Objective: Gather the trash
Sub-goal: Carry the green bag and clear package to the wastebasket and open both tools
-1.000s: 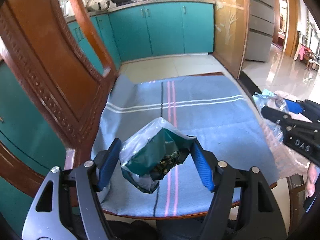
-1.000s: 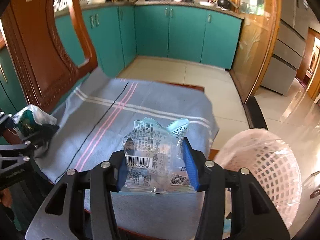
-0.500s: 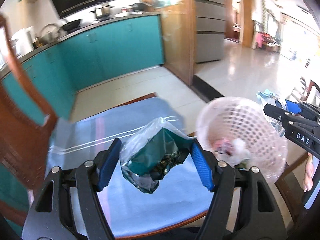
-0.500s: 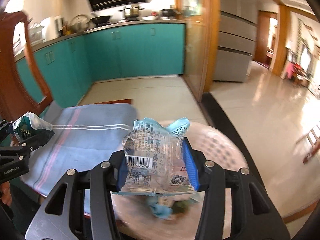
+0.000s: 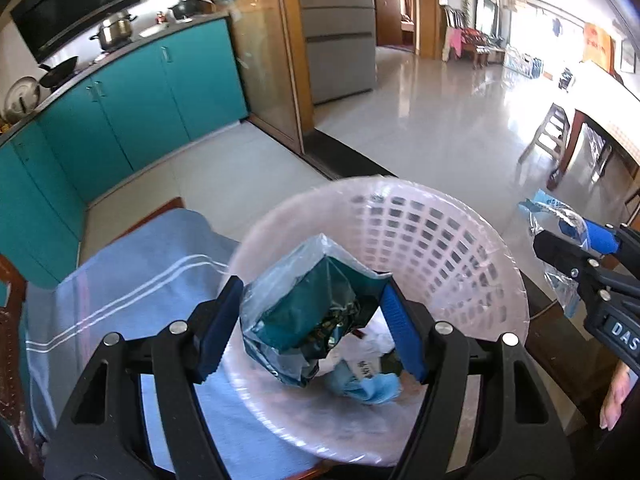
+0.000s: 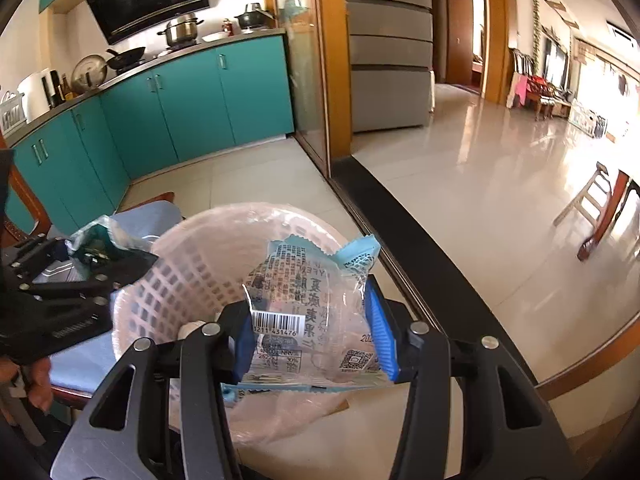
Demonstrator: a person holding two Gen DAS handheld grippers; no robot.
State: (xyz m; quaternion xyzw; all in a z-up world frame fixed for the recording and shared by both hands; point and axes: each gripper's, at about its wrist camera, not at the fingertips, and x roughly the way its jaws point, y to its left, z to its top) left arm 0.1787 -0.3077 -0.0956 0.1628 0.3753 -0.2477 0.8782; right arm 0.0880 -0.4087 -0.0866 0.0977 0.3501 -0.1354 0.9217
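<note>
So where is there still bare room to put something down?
The blue striped cloth is bare left of the pink basket. The basket's floor is crowded: blue and white scraps lie there, and the left claw holds a green wrapper above them.

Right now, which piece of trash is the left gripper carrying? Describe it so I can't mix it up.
Find the pale pink lattice basket beside the blue striped cloth. Above its mouth, the left gripper pinches a crumpled dark green wrapper with a clear film edge. The right gripper holds a clear, light-blue-edged packet with a barcode.
</note>
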